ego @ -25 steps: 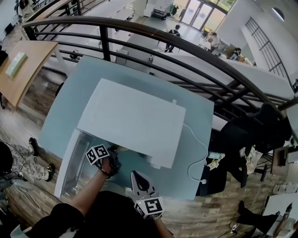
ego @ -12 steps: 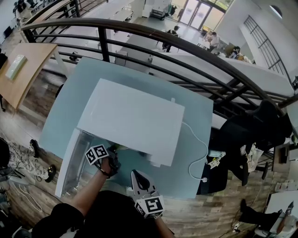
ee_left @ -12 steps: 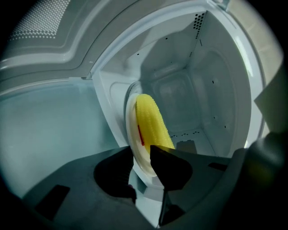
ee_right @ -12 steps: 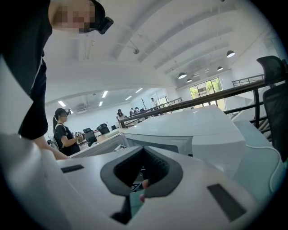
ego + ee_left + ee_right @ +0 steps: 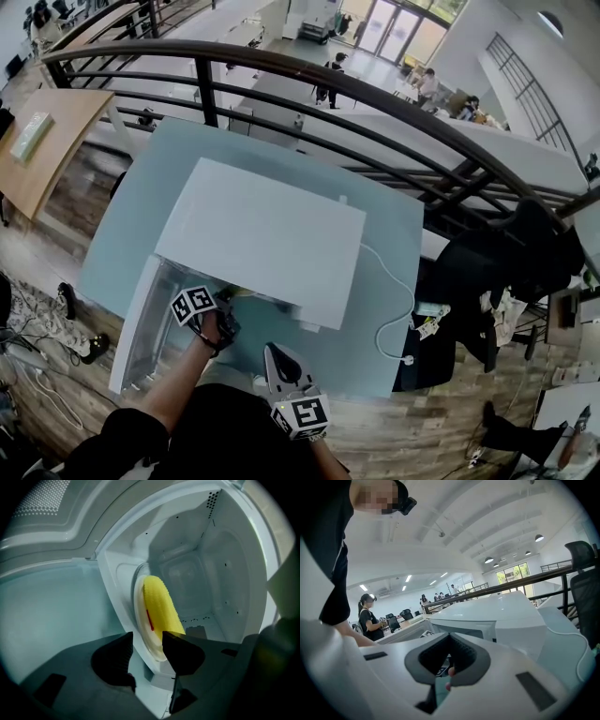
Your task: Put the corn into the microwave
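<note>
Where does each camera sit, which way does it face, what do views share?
Head view: on the person's head, steeply down at the white boxy microwave on the pale blue glass table; forearm, left gripper and right gripper show.
Left gripper view: rides that gripper, looks into the open cavity at the yellow corn cob on the round white plate; its jaws, just opening wider, grip nothing.
Right gripper view: rides that gripper, looks roughly level at the microwave's outside; shut empty jaws, dark sleeve.
Shared: the microwave, in all three.
</note>
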Demonstrator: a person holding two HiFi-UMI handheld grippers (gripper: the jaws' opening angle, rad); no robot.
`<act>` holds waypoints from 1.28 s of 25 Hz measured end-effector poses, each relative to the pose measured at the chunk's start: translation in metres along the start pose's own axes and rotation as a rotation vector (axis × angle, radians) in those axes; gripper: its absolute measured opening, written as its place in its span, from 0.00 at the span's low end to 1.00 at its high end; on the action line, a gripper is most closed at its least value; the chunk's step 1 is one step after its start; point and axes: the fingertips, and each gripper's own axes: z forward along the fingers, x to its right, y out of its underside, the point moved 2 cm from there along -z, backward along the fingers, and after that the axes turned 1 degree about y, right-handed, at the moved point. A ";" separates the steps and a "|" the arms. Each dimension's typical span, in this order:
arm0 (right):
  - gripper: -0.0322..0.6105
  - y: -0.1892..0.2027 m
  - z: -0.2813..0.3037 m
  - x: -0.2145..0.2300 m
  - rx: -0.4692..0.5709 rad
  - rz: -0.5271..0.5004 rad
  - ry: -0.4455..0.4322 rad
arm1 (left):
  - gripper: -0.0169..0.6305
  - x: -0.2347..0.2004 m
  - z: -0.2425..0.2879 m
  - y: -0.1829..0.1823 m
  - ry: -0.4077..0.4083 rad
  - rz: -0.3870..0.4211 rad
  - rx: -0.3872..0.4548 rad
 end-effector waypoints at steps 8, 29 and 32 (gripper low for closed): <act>0.06 0.007 -0.005 0.004 0.023 0.005 0.013 | 0.36 0.005 0.007 0.000 0.003 0.015 -0.004; 0.06 0.011 -0.052 -0.024 0.057 0.005 -0.023 | 0.03 0.034 -0.066 0.054 0.036 0.335 -0.045; 0.06 0.015 -0.063 -0.029 0.056 -0.003 -0.022 | 0.03 0.043 -0.083 0.070 0.058 0.395 -0.037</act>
